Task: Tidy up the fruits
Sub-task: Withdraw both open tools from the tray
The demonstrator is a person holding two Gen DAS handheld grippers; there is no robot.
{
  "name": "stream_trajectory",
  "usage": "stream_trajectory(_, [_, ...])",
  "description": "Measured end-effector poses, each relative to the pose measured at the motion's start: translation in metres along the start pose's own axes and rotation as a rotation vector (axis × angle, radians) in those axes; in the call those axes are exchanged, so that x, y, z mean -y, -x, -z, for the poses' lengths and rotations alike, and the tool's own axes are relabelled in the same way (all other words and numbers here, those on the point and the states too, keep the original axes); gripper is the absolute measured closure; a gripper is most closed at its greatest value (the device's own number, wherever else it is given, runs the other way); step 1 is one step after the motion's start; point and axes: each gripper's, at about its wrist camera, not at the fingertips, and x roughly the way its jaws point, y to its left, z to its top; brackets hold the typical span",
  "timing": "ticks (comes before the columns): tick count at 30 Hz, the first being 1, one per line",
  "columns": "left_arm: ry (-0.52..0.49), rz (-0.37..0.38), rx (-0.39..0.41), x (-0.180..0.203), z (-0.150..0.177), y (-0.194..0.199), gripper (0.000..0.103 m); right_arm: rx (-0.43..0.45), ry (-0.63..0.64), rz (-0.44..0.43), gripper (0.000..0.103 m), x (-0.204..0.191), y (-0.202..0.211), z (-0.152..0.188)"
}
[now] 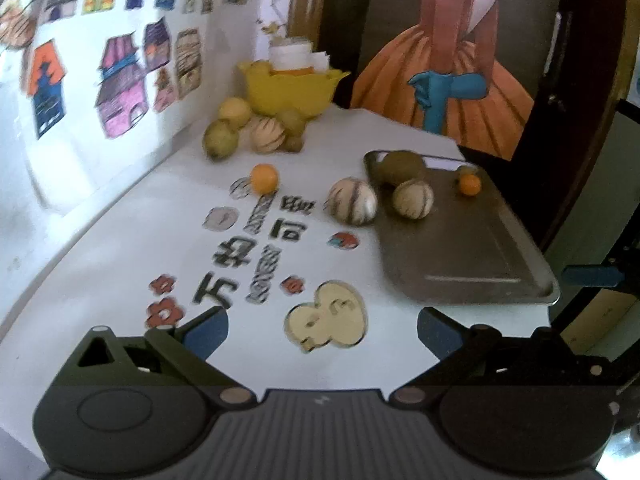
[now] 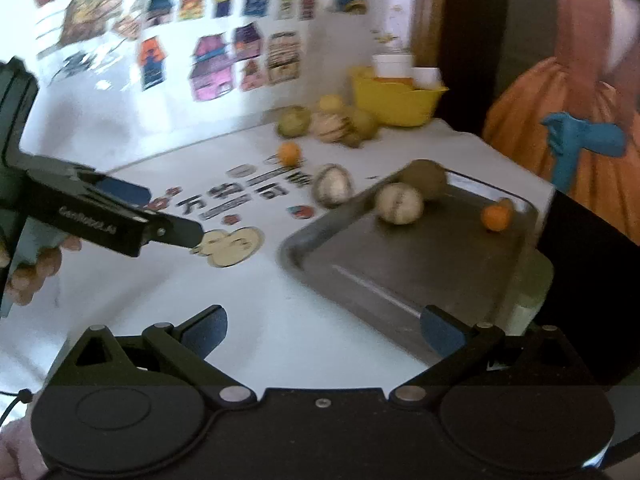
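On the white table (image 1: 120, 248) the metal tray (image 1: 472, 256) lies at about three o'clock, already carrying a kiwi (image 1: 402, 168), a striped melon (image 1: 413, 199) and a small orange (image 1: 469, 184) at its far end. A second melon (image 1: 352, 201) rests just beside its left rim, a loose orange (image 1: 264, 178) sits at eleven o'clock and a fruit pile (image 1: 256, 128) waits by the yellow bowl (image 1: 292, 88) at twelve. Both the left gripper (image 1: 322, 332) and right gripper (image 2: 322, 330) hover spread wide and empty, so this looks like the pause between loads, and the next move calls for closing on the near melon and lifting it over the rim.
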Motion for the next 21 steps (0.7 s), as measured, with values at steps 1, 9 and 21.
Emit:
stream_trajectory(1, [0.006,-0.006,-0.003,-0.004,0.001,0.001,0.0,-0.002,0.019,-0.007,0.001,-0.006,-0.002,-0.002])
stream_trajectory(9, [0.057,-0.094,-0.033,-0.048,0.009,0.01,0.0,0.009,0.148,-0.067,0.001,-0.044,-0.022,-0.02])
stream_trajectory(21, [0.108,-0.164,-0.064,-0.092,0.005,0.003,0.0,-0.002,0.259,-0.117,0.001,-0.073,-0.063,-0.035])
